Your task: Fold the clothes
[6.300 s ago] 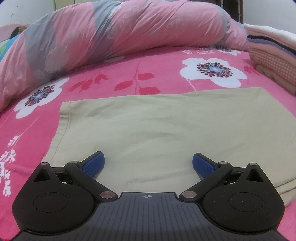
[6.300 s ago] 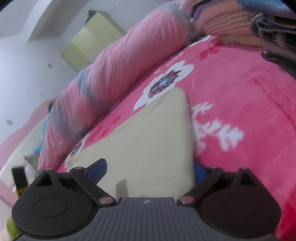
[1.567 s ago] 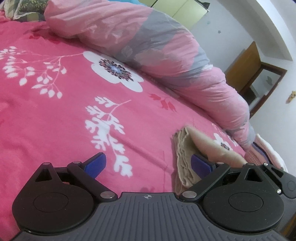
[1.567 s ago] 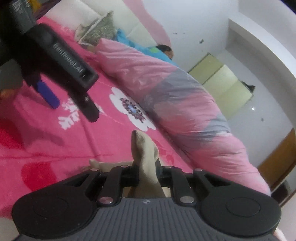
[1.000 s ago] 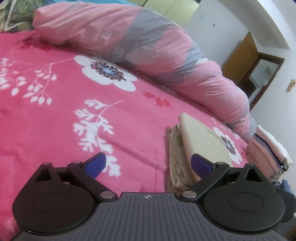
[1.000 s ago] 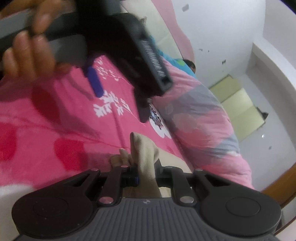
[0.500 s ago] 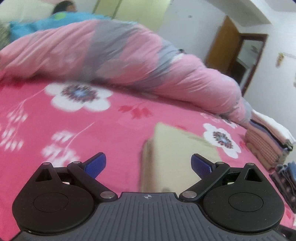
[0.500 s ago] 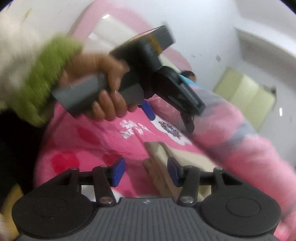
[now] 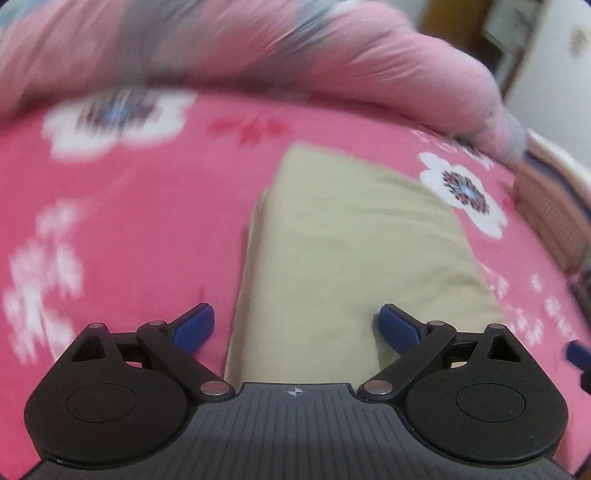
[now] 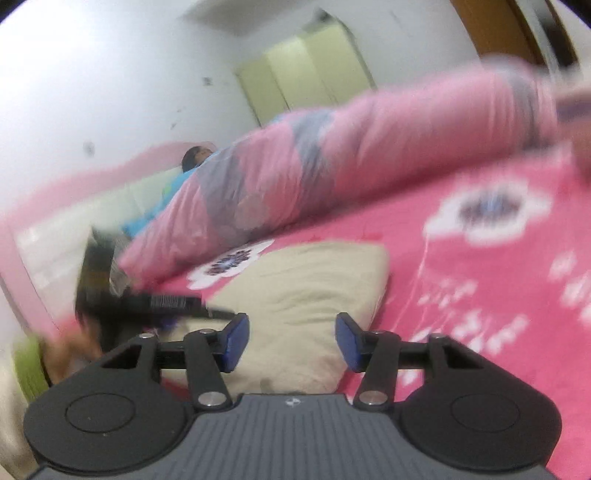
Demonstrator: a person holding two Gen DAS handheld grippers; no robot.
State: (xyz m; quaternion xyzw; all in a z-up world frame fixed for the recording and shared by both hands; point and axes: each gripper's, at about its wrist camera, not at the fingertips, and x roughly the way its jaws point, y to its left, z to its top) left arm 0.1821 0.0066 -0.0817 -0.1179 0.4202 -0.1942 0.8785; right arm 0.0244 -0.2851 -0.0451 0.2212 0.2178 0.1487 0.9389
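Both claws, the left gripper (image 9: pixel 295 328) and the right gripper (image 10: pixel 291 341), hang wide apart and empty over the near end of the folded beige cloth (image 9: pixel 354 243), which stretches away lengthwise.

A white wall (image 10: pixel 110 85) fills the upper left of the right wrist view, marked with a few dark specks. Against it, upper centre, stands a pale yellow-green wardrobe (image 10: pixel 306 66). A brown wooden door frame (image 10: pixel 517 26) shows at the upper right — the same brown wood (image 9: pixel 454 26) appears at the top right of the left wrist view. The bed (image 10: pixel 480 266) wears a bright pink cover with white flowers, and a rolled pink-and-grey quilt (image 10: pixel 332 162) lies across its far side. Pale cushioned headboard (image 10: pixel 92 221) at the left — blurred.
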